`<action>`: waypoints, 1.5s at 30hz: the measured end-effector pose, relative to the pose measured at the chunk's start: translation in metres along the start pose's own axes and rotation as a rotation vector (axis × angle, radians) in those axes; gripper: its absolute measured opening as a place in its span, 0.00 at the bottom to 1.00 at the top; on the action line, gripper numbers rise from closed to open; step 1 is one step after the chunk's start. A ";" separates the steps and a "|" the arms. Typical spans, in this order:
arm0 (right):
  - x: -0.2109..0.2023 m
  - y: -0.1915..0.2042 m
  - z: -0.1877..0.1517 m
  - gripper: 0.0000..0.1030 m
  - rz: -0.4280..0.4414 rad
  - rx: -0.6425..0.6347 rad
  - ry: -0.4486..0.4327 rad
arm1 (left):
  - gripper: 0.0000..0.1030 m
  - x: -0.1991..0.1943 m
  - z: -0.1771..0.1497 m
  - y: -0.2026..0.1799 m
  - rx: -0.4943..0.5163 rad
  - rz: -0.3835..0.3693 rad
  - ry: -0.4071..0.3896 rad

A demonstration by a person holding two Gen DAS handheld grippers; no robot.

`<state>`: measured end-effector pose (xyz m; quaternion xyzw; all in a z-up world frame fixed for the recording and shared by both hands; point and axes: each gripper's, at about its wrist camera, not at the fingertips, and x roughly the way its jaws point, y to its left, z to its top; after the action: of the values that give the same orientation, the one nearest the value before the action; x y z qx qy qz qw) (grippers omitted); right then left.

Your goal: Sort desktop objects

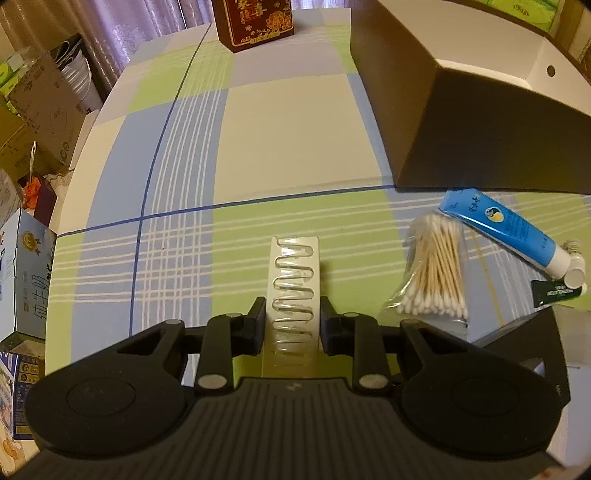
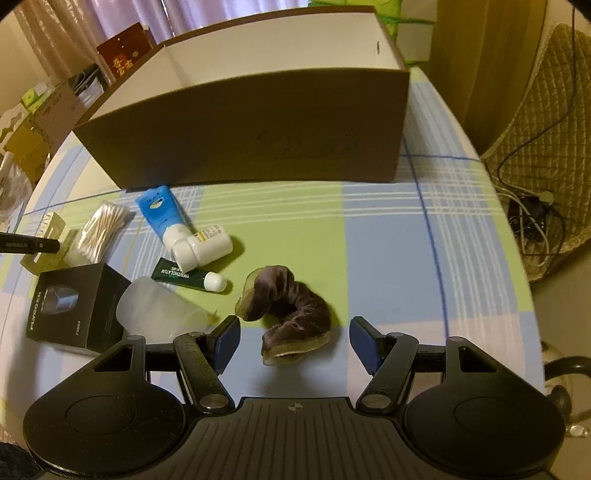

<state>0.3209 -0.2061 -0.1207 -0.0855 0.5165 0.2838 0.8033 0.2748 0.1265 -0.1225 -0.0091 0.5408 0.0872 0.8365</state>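
My left gripper (image 1: 292, 325) is shut on a clear blister pack (image 1: 293, 291) with a zigzag insert, held just above the checked tablecloth. To its right lie a bag of cotton swabs (image 1: 436, 269) and a blue tube (image 1: 506, 230). My right gripper (image 2: 293, 336) stands open, its fingers on either side of a dark purple velvet scrunchie (image 2: 291, 314) lying on the cloth. Left of the scrunchie lie a green tube (image 2: 184, 275), a white bottle (image 2: 207, 247), the blue tube (image 2: 160, 214), the cotton swabs (image 2: 103, 229), a frosted plastic cup (image 2: 155, 310) on its side and a black carton (image 2: 74, 314).
A large open brown box (image 2: 258, 125) with white inside stands at the back of the table; its corner (image 1: 461, 122) shows in the left wrist view. A red tin (image 1: 255, 22) stands at the far end. Cartons crowd the floor left of the table (image 1: 122, 122); a quilted chair (image 2: 546, 140) with cables stands right.
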 end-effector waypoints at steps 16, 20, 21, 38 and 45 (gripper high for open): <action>0.020 0.007 0.000 0.20 -0.058 -0.048 0.015 | 0.23 -0.030 -0.001 -0.010 0.000 -0.047 -0.058; 0.010 0.008 0.003 0.20 -0.056 -0.049 0.001 | 0.23 -0.041 0.001 -0.015 0.008 -0.069 -0.083; 0.008 0.009 0.005 0.20 -0.055 -0.050 -0.004 | 0.23 -0.044 0.002 -0.017 0.011 -0.075 -0.090; -0.036 0.008 0.044 0.20 0.022 -0.073 -0.107 | 0.23 -0.091 0.043 -0.051 0.089 -0.164 -0.239; -0.052 0.000 0.077 0.20 0.048 -0.064 -0.180 | 0.23 -0.102 0.071 -0.065 0.126 -0.194 -0.297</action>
<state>0.3652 -0.1921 -0.0405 -0.0727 0.4348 0.3258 0.8364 0.3086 0.0563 -0.0055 0.0042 0.4126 -0.0277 0.9105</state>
